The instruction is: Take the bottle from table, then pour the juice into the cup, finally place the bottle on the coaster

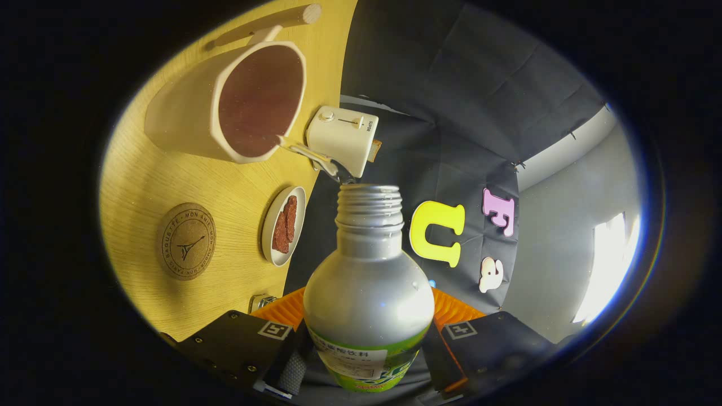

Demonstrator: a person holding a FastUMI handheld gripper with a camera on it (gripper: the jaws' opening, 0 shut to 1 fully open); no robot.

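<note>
— While tipped like this, bottle (369,293) clamped between both fingers of gripper (366,361), stream (307,153) arcing beyond them to cup (248,101) rim.
— Could spill: barely clearing the lip. Coaster (186,241) left of fingers; plate (284,225), toaster (344,138) close to splash.

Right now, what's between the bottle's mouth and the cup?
In the gripper view, a thin stream of juice runs from the bottle, gripped in the claw, to the cup.
</note>
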